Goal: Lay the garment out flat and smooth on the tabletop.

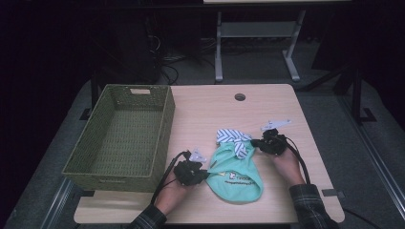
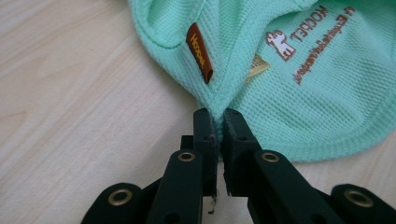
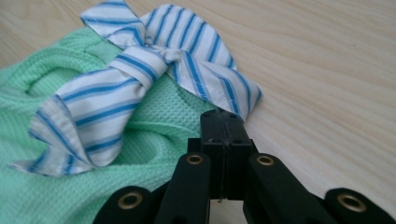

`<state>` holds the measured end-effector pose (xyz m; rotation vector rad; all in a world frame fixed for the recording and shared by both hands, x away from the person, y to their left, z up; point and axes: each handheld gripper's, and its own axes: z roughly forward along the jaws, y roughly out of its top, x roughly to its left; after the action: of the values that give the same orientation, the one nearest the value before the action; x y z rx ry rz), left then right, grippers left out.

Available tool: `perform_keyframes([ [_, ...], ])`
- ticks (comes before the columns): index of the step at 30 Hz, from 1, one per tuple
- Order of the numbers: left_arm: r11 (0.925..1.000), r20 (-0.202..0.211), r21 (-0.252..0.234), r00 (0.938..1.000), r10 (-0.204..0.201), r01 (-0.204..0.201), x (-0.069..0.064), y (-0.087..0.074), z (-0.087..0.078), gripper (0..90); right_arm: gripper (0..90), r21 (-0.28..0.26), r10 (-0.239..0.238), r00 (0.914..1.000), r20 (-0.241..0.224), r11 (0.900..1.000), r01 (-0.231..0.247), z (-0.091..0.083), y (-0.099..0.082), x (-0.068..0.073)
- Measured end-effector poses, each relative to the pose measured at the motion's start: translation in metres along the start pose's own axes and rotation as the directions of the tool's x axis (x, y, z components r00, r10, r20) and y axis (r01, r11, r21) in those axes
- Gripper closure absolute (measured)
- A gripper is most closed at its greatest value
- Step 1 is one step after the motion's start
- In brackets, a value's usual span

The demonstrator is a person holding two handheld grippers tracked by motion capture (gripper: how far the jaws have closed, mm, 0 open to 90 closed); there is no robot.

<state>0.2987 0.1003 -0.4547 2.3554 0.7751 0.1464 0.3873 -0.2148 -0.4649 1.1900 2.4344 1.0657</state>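
Note:
A small mint-green garment (image 1: pixel 235 175) with brown printed lettering lies flat on the wooden table (image 1: pixel 272 107), front centre. A blue-and-white striped collar (image 1: pixel 233 138) is knotted at its far end. My left gripper (image 1: pixel 203 174) is at the garment's near-left edge. In the left gripper view it (image 2: pixel 218 116) is shut on a pinched fold of the green fabric (image 2: pixel 299 88) just below a brown label (image 2: pixel 199 52). My right gripper (image 1: pixel 256 143) is at the far-right edge. In the right gripper view it (image 3: pixel 223 116) is shut on the garment's (image 3: pixel 154 140) edge beside the striped collar (image 3: pixel 140 70).
A green woven basket (image 1: pixel 165 125) stands empty on the table's left side, its long wall close to my left gripper. A round cable hole (image 1: pixel 239 97) is at the table's far centre. Bare tabletop lies to the right and behind the garment.

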Motion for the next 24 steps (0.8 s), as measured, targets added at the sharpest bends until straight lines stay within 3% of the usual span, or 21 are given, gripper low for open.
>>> perform_keyframes([
  [2,1.0,-0.001,-0.008,1.0,0.0,0.0,-0.001,0.0,0.002,81.9,88.1,0.005,0.009,0.9999,-0.007,0.9999,-0.009,0.001,-0.002,-0.001],
  [8,0.9986,0.015,-0.052,0.9999,-0.007,0.008,-0.001,0.004,-0.002,55.5,73.8,-0.024,0.022,0.9998,-0.003,0.9995,-0.022,-0.008,0.001,0.001],
  [11,0.9972,0.015,-0.073,0.9998,-0.015,0.016,0.001,0.01,-0.006,50.1,70.0,-0.042,0.013,0.9999,-0.002,0.999,-0.013,-0.015,0.002,0.0],
  [15,0.9956,0.015,-0.091,0.9996,-0.023,0.024,0.008,0.022,-0.009,47.2,64.8,-0.081,0.019,0.9998,-0.009,0.9965,-0.019,-0.022,0.004,-0.001],
  [22,0.9913,-0.001,-0.125,0.9991,-0.042,0.041,0.028,0.046,-0.008,44.2,59.0,-0.086,0.006,0.9994,-0.034,0.9962,-0.009,-0.025,0.015,-0.005],
  [24,0.9899,-0.006,-0.135,0.999,-0.045,0.044,0.037,0.055,-0.006,44.0,57.1,-0.064,0.001,0.9992,-0.04,0.998,-0.003,-0.022,0.018,-0.007],
])
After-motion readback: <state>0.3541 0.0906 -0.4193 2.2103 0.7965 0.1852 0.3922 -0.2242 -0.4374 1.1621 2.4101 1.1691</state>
